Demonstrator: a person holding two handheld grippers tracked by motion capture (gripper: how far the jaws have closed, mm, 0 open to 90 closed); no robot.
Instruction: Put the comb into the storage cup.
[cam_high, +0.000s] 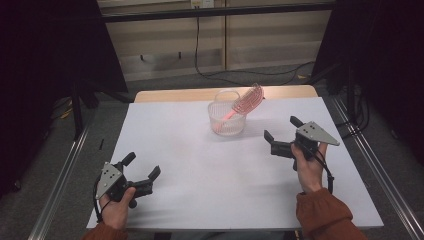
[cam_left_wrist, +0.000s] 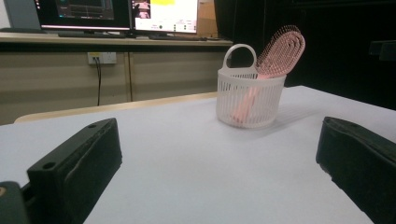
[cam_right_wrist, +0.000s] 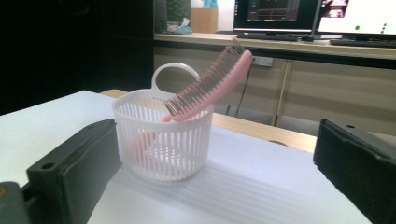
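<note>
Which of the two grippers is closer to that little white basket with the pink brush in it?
The right gripper. It sits just right of the white basket, jaws open, apart from it. The left gripper lies at the table's near left corner, much farther off, jaws open too.

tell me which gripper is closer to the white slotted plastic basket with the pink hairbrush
The right gripper, raised beside the white slotted plastic basket holding the pink hairbrush; the left gripper sits near the table's front edge.
</note>
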